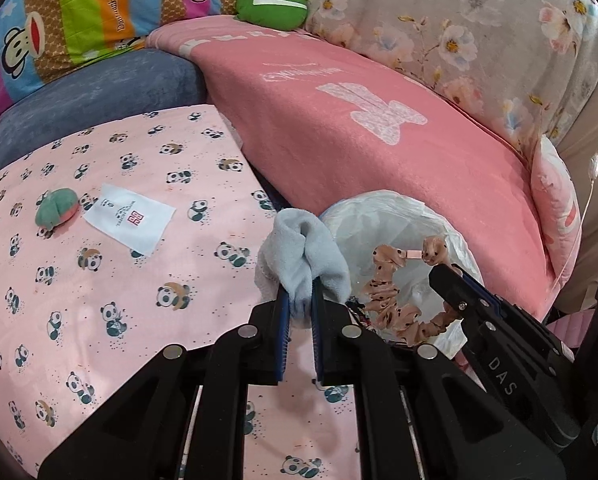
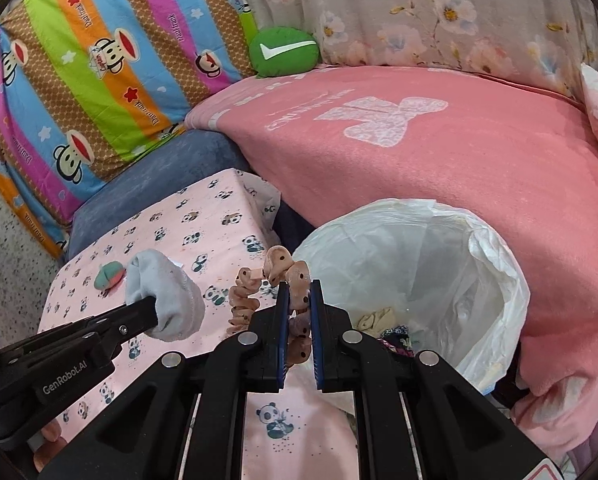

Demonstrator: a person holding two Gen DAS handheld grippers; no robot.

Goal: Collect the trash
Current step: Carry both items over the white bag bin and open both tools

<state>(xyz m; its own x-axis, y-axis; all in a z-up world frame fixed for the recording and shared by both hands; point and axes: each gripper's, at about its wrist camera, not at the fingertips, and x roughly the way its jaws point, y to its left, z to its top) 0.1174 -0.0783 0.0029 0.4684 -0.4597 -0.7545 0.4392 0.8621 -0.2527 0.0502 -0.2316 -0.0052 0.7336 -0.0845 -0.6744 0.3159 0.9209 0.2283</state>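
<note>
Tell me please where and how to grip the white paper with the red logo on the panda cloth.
Grip the white paper at its near corner, which points toward the camera, coming low from the near side. It lies flat on the panda cloth, so jaws need an edge.

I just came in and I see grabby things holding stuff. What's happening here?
A person is tidying up with a gripper in each hand. The left gripper is shut on a pale blue fuzzy sock. The right gripper is shut on a peach spotted fabric scrunchie. Both are near the bin lined with a white plastic bag, which already holds some scraps. A small white paper card and a green and pink ball lie on the pink panda-print cloth.
</note>
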